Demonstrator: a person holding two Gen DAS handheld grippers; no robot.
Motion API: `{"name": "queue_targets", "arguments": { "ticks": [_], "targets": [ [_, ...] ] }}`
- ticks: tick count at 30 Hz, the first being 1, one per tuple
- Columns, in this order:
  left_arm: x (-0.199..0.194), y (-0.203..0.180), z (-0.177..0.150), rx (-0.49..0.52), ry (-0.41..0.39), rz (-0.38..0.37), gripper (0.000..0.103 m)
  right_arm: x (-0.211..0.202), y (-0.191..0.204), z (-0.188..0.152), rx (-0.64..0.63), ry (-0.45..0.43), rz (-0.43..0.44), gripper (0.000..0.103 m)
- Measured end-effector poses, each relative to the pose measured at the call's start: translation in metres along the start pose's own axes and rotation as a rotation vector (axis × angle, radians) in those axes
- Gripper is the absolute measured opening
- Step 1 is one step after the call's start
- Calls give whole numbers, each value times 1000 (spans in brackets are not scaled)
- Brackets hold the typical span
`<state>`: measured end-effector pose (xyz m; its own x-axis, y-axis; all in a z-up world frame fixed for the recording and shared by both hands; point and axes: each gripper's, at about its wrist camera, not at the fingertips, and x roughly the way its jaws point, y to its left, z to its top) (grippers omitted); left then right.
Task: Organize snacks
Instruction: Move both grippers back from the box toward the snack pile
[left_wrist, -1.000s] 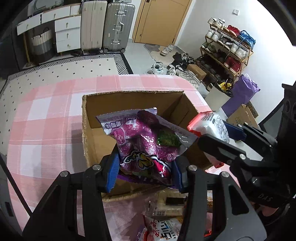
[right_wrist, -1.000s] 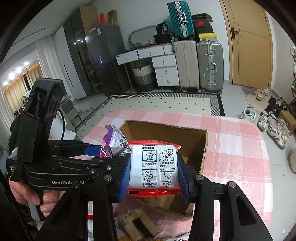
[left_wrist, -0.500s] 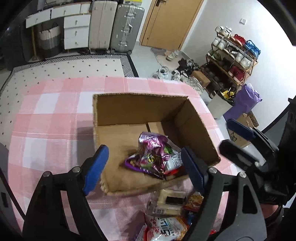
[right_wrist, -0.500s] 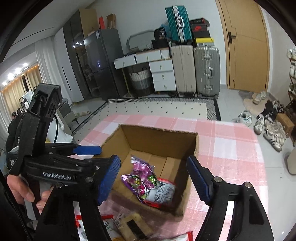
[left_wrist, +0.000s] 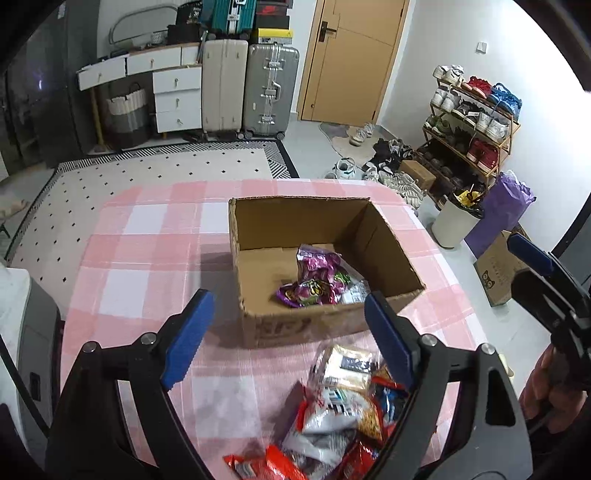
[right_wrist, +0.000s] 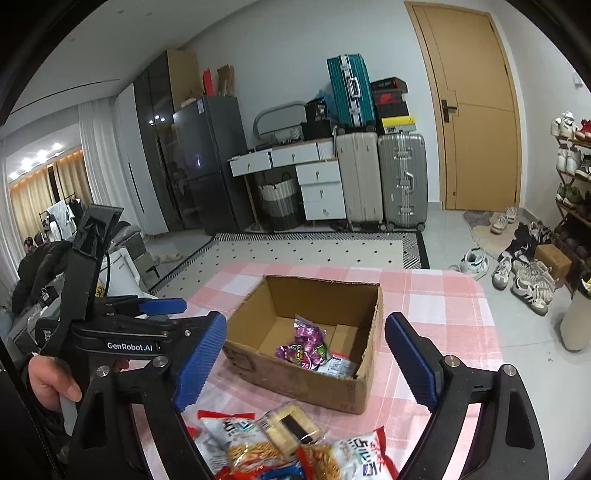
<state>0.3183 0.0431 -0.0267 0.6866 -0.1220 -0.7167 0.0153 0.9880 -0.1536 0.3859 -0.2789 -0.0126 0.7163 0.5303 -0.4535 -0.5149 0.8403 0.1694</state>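
Note:
An open cardboard box (left_wrist: 255, 221) (right_wrist: 295, 380) stands on the pink checked tablecloth. Inside lie a purple snack bag (left_wrist: 314, 277) (right_wrist: 303, 347) and a white and red packet (left_wrist: 354, 291) (right_wrist: 338, 365), partly under it. My left gripper (left_wrist: 288, 339) is open and empty, held back from the box's near wall. My right gripper (right_wrist: 304, 363) is open and empty too, above the near side of the box. A pile of several snack packets (left_wrist: 332, 413) (right_wrist: 280, 443) lies on the cloth in front of the box.
The tablecloth (left_wrist: 147, 251) reaches left and behind the box. A white appliance (left_wrist: 22, 332) stands off the table's left edge. The right gripper also shows in the left wrist view (left_wrist: 546, 280), and the left one in the right wrist view (right_wrist: 122, 328).
Both grippers let go of their packets, which dropped into the box. Both jaws opened wide, and both grippers have drawn back and up from the box.

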Motion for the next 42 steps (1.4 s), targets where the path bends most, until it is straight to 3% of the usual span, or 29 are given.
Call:
{"name": "queue_targets", "arguments": {
  "ticks": [5, 12, 16, 30, 42],
  "targets": [
    [-30, -8, -19, 14, -22, 20, 86, -29, 13, -7, -9, -23, -7, 97],
    [-69, -15, -43, 23, -60, 51, 91, -59, 30, -22, -11, -50, -8, 100],
    [-85, -13, -56, 16, -85, 58, 102, -70, 39, -33, -13, -49, -7, 100],
    [-129, -13, -101, 27, -139, 58, 102, -105, 71, -75, -32, -74, -2, 102],
    [-143, -3, -145, 9, -148, 64, 102, -117, 92, -110, -46, -46, 6, 102]
  ]
}}
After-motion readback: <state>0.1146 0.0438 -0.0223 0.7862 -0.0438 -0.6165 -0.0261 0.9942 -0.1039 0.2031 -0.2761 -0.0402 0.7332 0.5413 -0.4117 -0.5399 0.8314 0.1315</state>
